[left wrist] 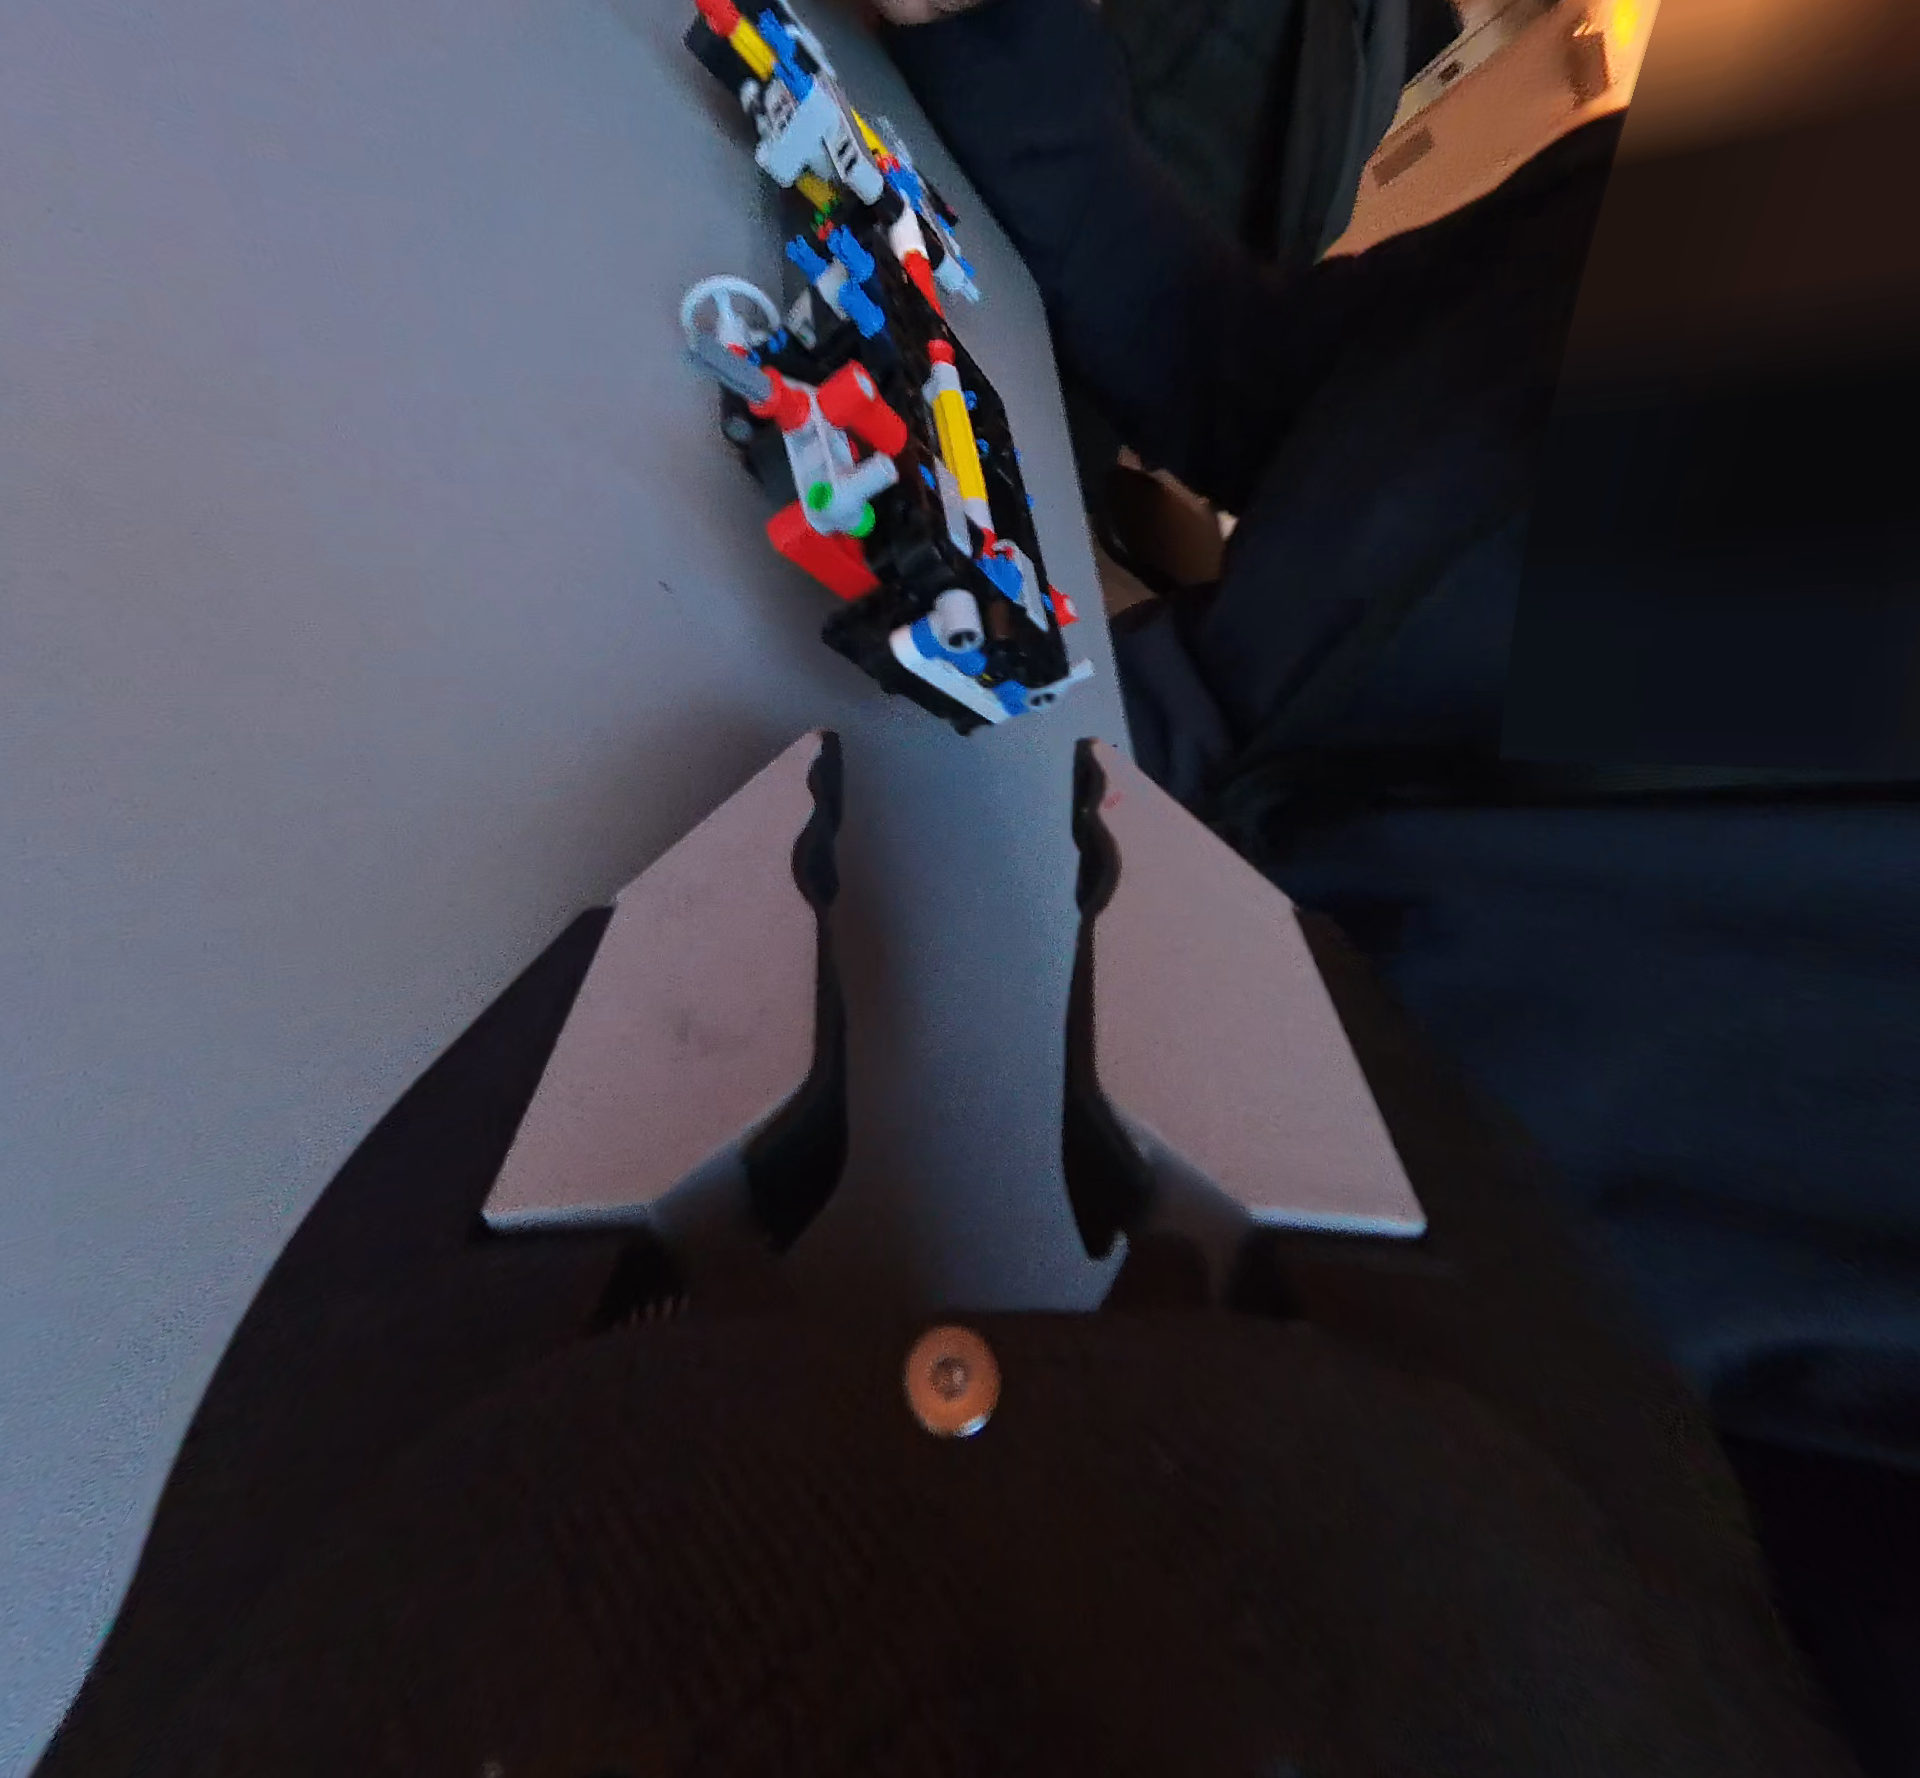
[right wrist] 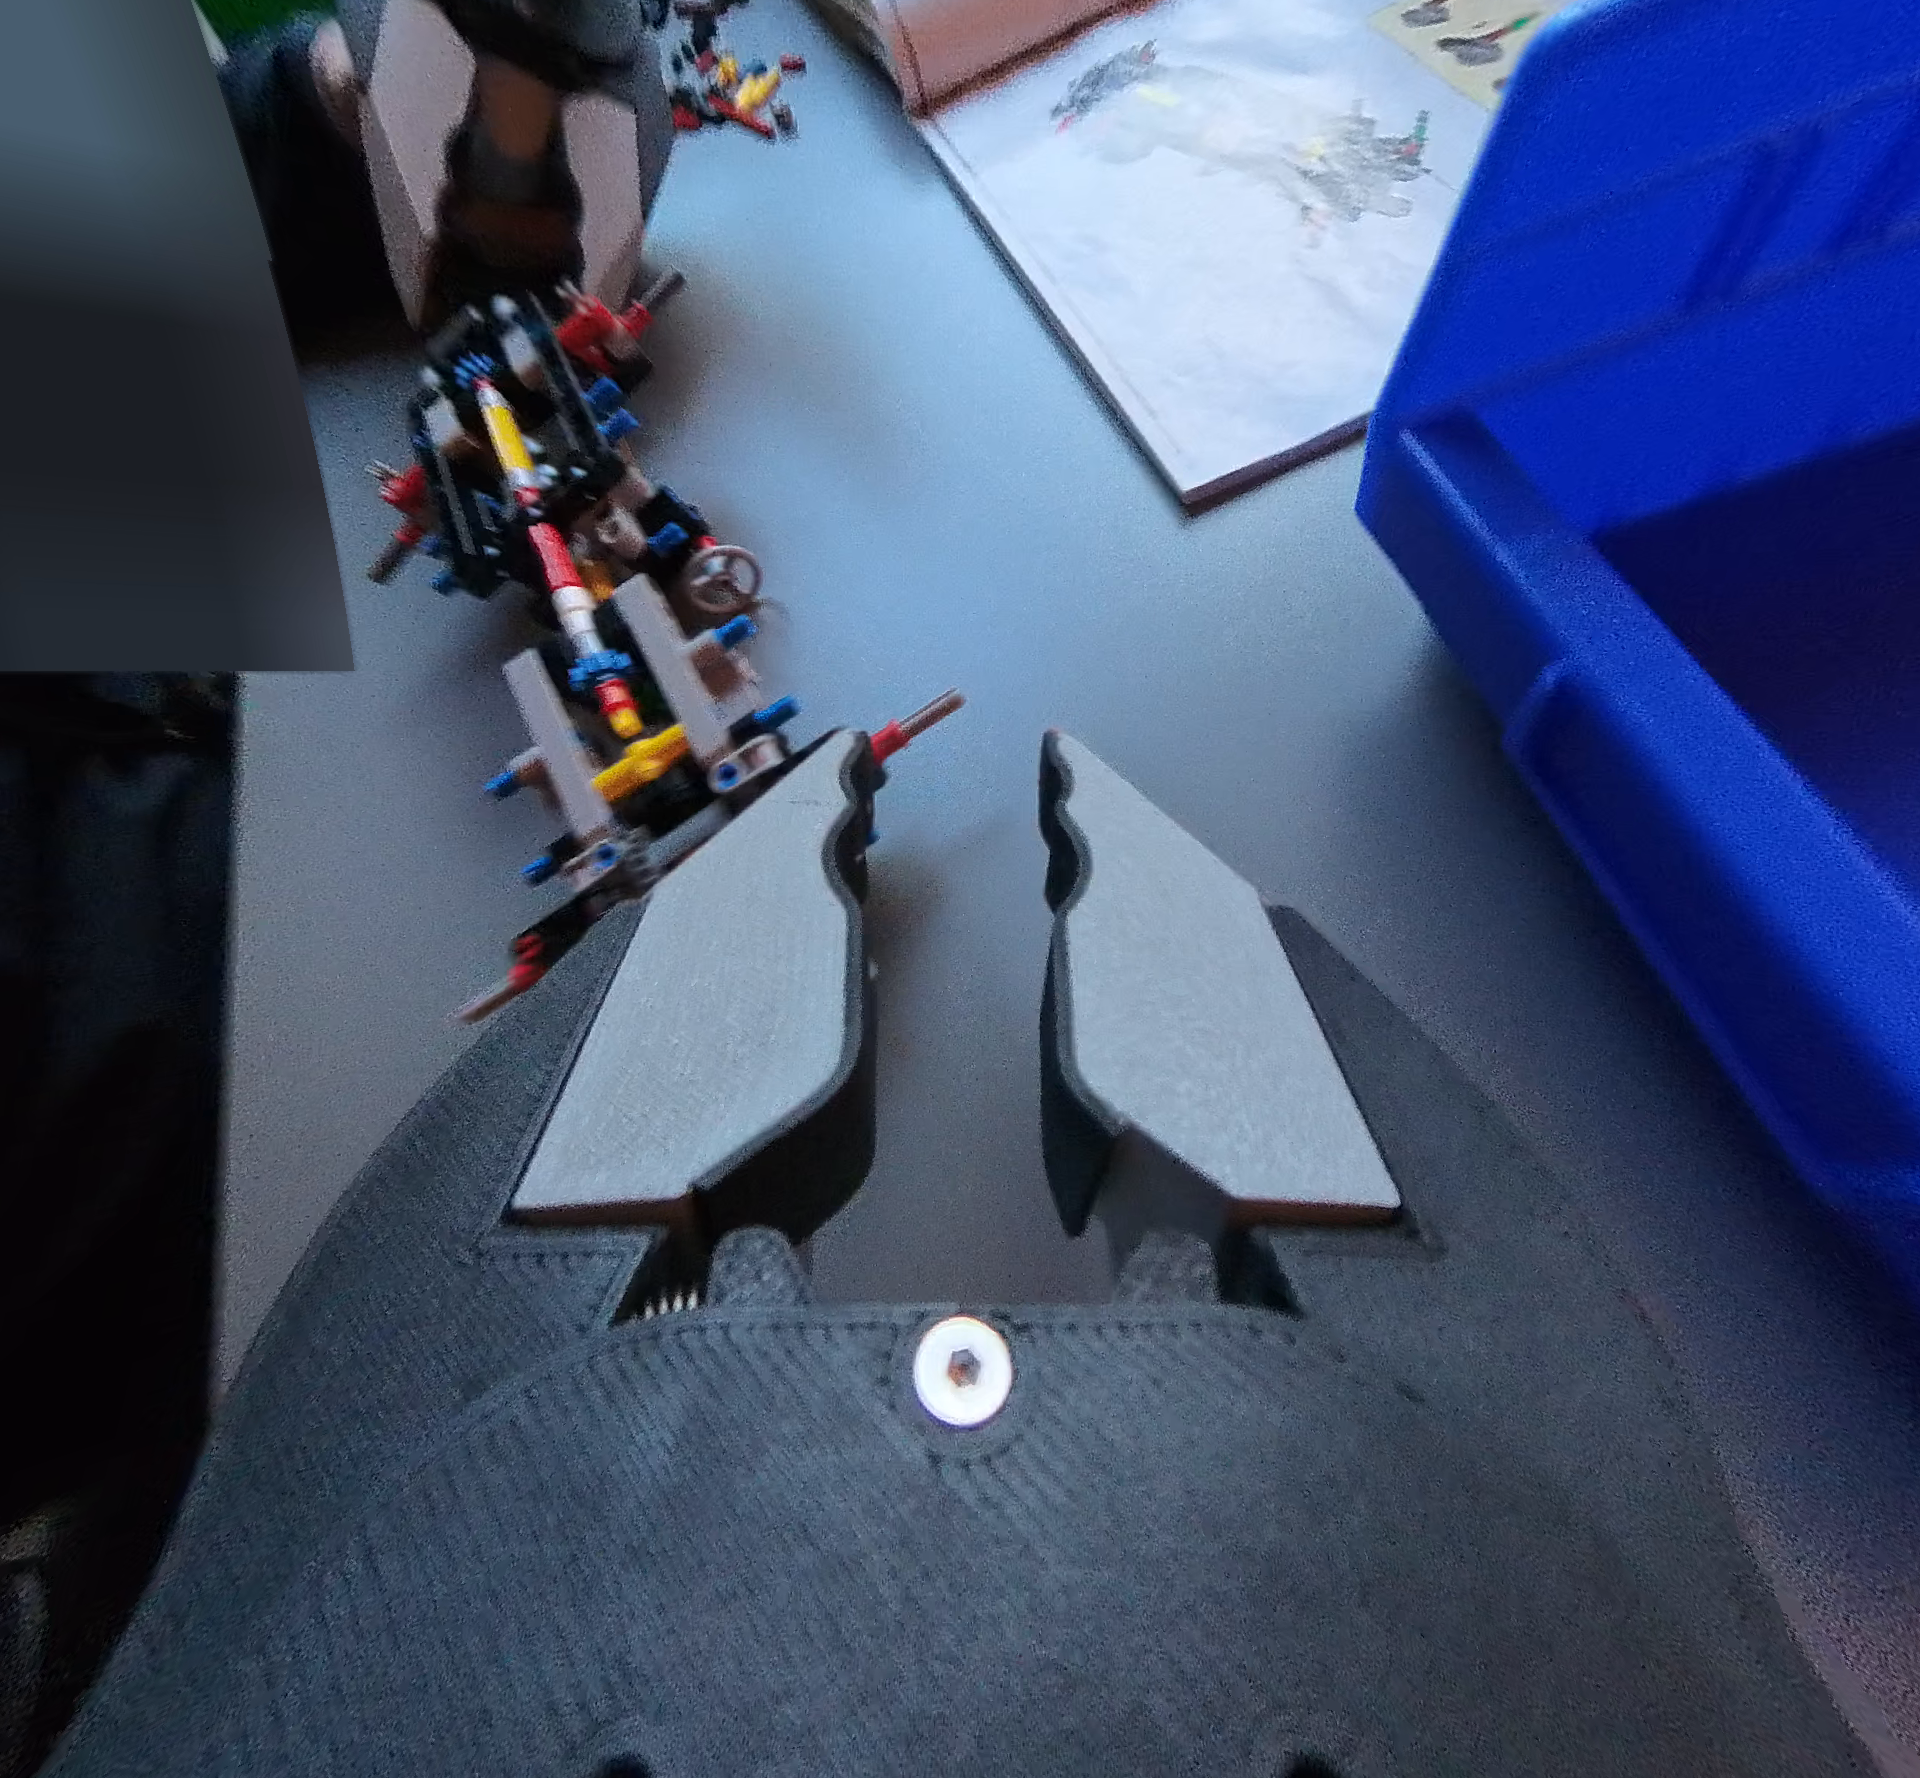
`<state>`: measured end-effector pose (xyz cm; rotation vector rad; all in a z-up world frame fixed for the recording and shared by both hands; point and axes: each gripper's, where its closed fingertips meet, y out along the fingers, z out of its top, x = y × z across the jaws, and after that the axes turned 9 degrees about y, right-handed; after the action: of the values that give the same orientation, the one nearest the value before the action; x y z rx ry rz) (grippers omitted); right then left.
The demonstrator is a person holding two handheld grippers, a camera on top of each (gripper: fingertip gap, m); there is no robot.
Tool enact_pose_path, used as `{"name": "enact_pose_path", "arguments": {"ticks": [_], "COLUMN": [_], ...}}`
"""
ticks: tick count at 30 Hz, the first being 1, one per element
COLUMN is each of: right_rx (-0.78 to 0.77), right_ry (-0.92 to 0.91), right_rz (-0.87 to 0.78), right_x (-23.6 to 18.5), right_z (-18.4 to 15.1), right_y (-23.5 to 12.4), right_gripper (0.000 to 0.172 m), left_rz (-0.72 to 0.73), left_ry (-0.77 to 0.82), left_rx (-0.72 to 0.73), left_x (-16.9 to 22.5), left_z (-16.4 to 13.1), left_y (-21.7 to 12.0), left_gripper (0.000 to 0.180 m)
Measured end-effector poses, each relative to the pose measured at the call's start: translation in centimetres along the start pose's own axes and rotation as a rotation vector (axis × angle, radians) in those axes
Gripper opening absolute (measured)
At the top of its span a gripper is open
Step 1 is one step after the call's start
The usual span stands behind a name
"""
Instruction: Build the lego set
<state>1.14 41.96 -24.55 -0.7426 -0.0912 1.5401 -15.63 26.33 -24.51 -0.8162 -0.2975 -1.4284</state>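
A long toy-brick chassis (left wrist: 894,378) of black, red, yellow, blue and white parts lies on the grey table (left wrist: 312,378) close to its edge. My left gripper (left wrist: 956,752) is open, with bare table between its fingers, just short of the chassis's near end. In the right wrist view the same chassis (right wrist: 582,585) lies left of my right gripper (right wrist: 951,752), which is open with nothing between its fingers. Its left finger (right wrist: 831,793) covers the chassis's near end beside a red and grey axle (right wrist: 914,720). The left gripper (right wrist: 520,118) shows at the chassis's far end.
A blue plastic bin (right wrist: 1714,481) stands at the right. An open instruction booklet (right wrist: 1195,170) lies beyond it. A small heap of loose bricks (right wrist: 738,76) lies at the back. A person's hand and dark sleeve (left wrist: 1039,118) are past the table edge. Tip to tip, the grippers are about 25 cm apart.
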Motion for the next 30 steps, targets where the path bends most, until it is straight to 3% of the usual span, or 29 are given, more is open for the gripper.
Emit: {"name": "enact_pose_path", "arguments": {"ticks": [4,8,14,19,22,25,30], "right_rx": [0.044,-0.181,-0.267,-0.256,-0.236,-0.237,-0.248], "right_ry": [0.179,0.302,0.258,0.479,0.546,0.529,0.408], "right_rz": [0.164,0.105,0.007,0.199,0.301,0.37,0.289], "right_x": [-3.0,-3.7,-4.0,-3.7,-3.8,-4.9,-5.0], "right_z": [-2.2,-6.2,-5.7,-5.7,-5.6,-5.5,-5.7], "right_y": [-2.9,-1.9,-0.8,-0.5,0.1,0.7,1.3], "right_gripper": [0.017,0.013,0.014,0.03,0.025,0.017,0.014], "left_rz": [-0.043,0.016,0.035,0.095,0.109,0.113,0.14], "left_ry": [-0.109,-0.194,-0.273,-0.309,-0.316,-0.329,-0.281], "left_rx": [0.057,0.053,0.011,-0.054,-0.059,-0.038,-0.083], "left_x": [1.8,1.1,1.0,0.9,1.0,0.8,0.6], "left_z": [0.4,0.9,0.9,-0.4,-0.6,-0.5,-0.7], "left_y": [0.3,0.9,2.3,2.8,3.3,4.4,5.8], "left_gripper": [0.044,0.044,0.042,0.05,0.053,0.054,0.046]}}
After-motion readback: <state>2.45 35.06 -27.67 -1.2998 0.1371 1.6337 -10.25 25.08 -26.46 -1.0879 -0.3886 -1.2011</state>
